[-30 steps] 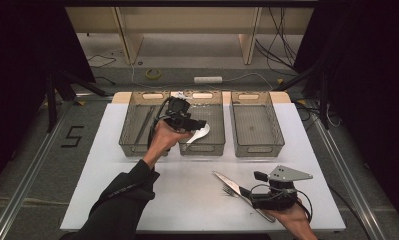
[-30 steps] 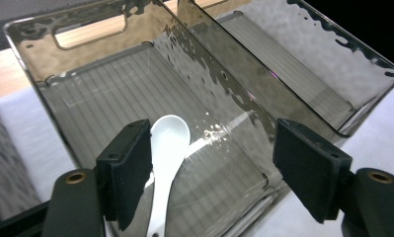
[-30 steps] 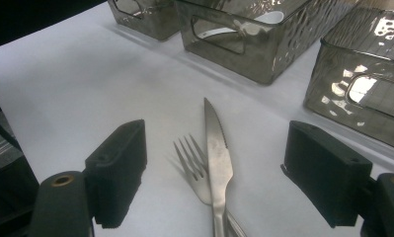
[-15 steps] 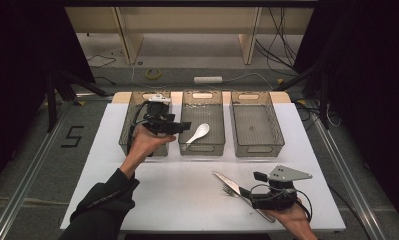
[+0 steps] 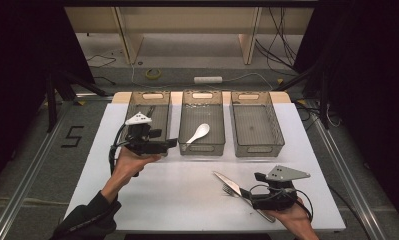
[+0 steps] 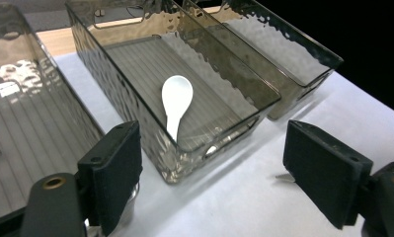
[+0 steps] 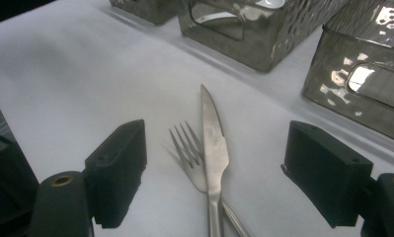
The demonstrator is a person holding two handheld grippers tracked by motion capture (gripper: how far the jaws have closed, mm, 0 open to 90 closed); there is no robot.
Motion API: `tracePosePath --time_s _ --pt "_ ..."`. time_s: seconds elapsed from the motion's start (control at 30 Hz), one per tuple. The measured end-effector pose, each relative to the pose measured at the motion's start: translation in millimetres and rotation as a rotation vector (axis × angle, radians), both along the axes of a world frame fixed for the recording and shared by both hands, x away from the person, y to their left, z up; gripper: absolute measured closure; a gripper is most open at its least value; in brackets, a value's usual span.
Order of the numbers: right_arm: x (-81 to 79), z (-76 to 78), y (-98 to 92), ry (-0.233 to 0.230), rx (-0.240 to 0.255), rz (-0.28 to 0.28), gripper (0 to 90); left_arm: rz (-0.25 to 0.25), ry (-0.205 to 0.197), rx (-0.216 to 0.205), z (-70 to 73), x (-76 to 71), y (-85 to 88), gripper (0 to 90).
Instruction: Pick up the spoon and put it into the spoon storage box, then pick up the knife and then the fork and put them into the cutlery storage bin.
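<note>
A white spoon (image 5: pixel 198 133) (image 6: pixel 176 98) lies in the middle bin (image 5: pixel 202 150) (image 6: pixel 219 74), bowl toward the back. My left gripper (image 5: pixel 170 144) (image 6: pixel 209 182) hovers at the front of the left bin (image 5: pixel 137 107), pointing right toward the middle bin. Its jaws have just been opening and nothing is between them. A steel knife (image 5: pixel 228 184) (image 7: pixel 214 143) lies across a fork (image 5: pixel 227 191) (image 7: pixel 187 148) on the white table (image 5: pixel 177 200). My right gripper (image 5: pixel 251 193) (image 7: pixel 214 182) rests low behind them. It is open, and the handles run between its wide-apart jaws untouched.
Three smoky clear bins stand in a row at the back of the table, the right bin (image 5: pixel 257 145) (image 6: pixel 283 44) bare inside. Bare white surface stretches between the bins and the cutlery. Dark floor and cables lie beyond the table's far edge.
My left gripper let go of the spoon, which now lies in the middle bin. The gripper then drew away to the left and nearer the person. The right hand stayed put.
</note>
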State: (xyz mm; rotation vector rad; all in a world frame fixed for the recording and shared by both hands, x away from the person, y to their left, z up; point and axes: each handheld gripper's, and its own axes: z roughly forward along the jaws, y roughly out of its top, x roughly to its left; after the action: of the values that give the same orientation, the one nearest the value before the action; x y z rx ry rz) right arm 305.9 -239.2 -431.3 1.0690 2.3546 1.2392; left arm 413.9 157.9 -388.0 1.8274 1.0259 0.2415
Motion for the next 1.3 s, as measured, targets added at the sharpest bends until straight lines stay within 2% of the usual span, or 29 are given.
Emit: tracePosePath --time_s 0.1,0.3,0.4,0.53,0.6,0.77,1.07,1.3 --pt "0.5 -0.7 0.7 0.013 -0.027 -0.001 25.2 -0.008 -0.015 -0.008 -2.2 -10.5 2.1 21.9" --pt "0.1 -2.2 4.4 0.03 -0.082 0.016 25.7 -0.066 -0.041 -0.016 -7.8 -25.2 0.9 20.6" --pt "0.9 -4.6 6.6 0.054 -0.119 0.025 25.7 -0.081 -0.051 -0.009 -13.0 -32.5 -0.4 20.1" --pt "2.4 -7.9 7.5 0.086 -0.145 0.034 26.2 -0.097 -0.057 -0.015 -18.1 -40.2 -0.4 19.3" --pt "3.0 -8.0 8.1 0.093 -0.153 0.035 26.3 -0.094 -0.061 -0.01 -20.5 -43.1 0.8 19.3" --pt "3.0 -9.9 9.2 0.111 -0.182 0.033 26.5 -0.082 -0.072 -0.031 -23.4 -49.1 5.1 19.3" --pt "3.2 -12.9 12.4 0.144 -0.225 0.055 26.6 -0.065 -0.089 -0.023 -26.0 -56.6 10.6 18.2" --pt "4.4 -16.9 16.1 0.186 -0.281 0.074 27.3 -0.068 -0.095 -0.013 -26.1 -61.1 10.7 17.6"
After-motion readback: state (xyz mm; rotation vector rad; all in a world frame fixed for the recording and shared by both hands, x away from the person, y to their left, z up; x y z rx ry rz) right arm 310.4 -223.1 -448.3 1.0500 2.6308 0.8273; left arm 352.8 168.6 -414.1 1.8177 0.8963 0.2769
